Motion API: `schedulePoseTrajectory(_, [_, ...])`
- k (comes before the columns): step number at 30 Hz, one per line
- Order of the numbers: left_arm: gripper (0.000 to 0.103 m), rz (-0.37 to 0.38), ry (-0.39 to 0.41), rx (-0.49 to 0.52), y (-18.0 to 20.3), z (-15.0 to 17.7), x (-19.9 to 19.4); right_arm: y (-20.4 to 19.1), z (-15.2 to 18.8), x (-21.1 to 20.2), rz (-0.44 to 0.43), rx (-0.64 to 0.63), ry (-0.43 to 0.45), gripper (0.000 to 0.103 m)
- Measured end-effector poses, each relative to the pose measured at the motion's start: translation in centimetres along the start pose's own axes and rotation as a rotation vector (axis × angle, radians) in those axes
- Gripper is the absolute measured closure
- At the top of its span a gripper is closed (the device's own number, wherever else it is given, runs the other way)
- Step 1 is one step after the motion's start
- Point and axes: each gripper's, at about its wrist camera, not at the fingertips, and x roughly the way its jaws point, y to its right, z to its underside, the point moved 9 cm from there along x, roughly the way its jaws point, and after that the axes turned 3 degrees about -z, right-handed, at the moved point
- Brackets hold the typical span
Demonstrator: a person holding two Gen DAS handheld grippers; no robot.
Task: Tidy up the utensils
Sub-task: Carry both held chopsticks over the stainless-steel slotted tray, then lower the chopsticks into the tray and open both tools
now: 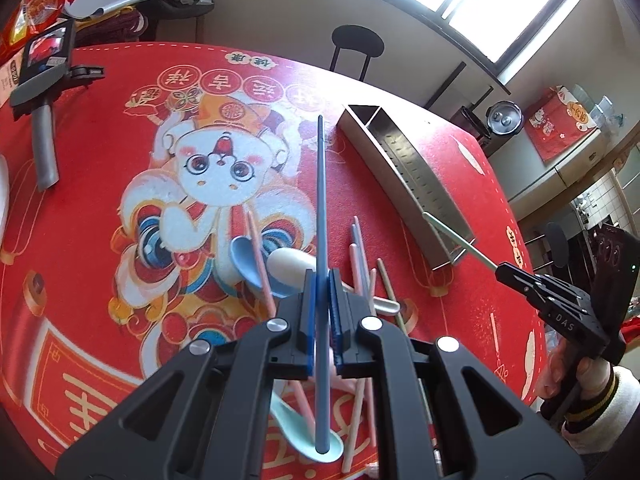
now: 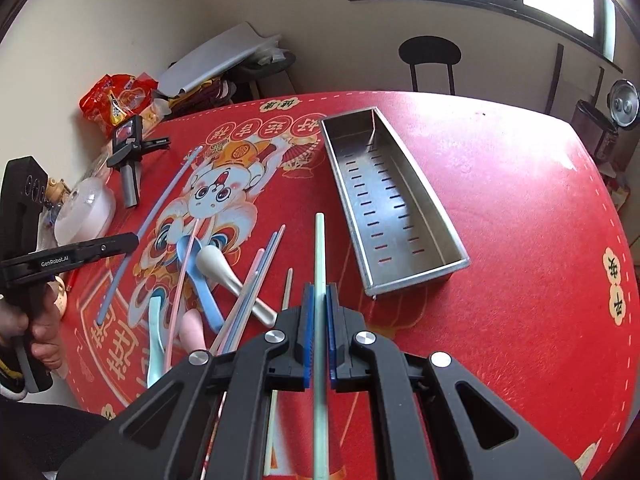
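Chopsticks: left hand-held gripper [image 1: 320,280] clamps a blue chopstick [image 1: 321,184], right hand-held gripper [image 2: 319,292] a green chopstick [image 2: 319,248].

Left wrist view: camera sits just behind the left gripper [image 1: 320,280], looking forward and steeply down along its fingers onto the red printed tablecloth [image 1: 120,128]; fisheye bends the table edge; window and wall fill the upper rim. Right wrist view: same mounting behind the right gripper [image 2: 318,292], also pitched down, close above the table. Both views share the metal perforated tray [image 2: 392,208], seen at right in the left view [image 1: 404,168], the loose pile of spoons and chopsticks [image 1: 280,264], and the black stool [image 2: 430,56]. Each camera catches the other gripper at its frame edge.
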Motion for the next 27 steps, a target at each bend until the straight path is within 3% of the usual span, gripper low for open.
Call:
schedulePoseTrajectory(7, [0.092,0.08,-0.077,-0.069,6.1,-5.7,5.6,4.1,-4.4,1.7,0.06,-0.037,0.006,0.097])
schedulePoseTrajectory(12, [0.092,0.1,-0.128,-0.203,8.7,-9.7,10.6,6.7,-6.7,3.9,0.082,-0.046,-0.009,0.097])
schedulePoseTrajectory(20, [0.092,0.135,-0.22,-0.44,9.6,-11.0,16.7,8.7,-8.5,6.8,0.082,-0.062,-0.038,0.097])
schedulePoseTrajectory(27, [0.093,0.146,-0.248,-0.46,10.9,-11.6,19.0,9.0,-8.4,8.4,0.07,-0.059,-0.061,0.097])
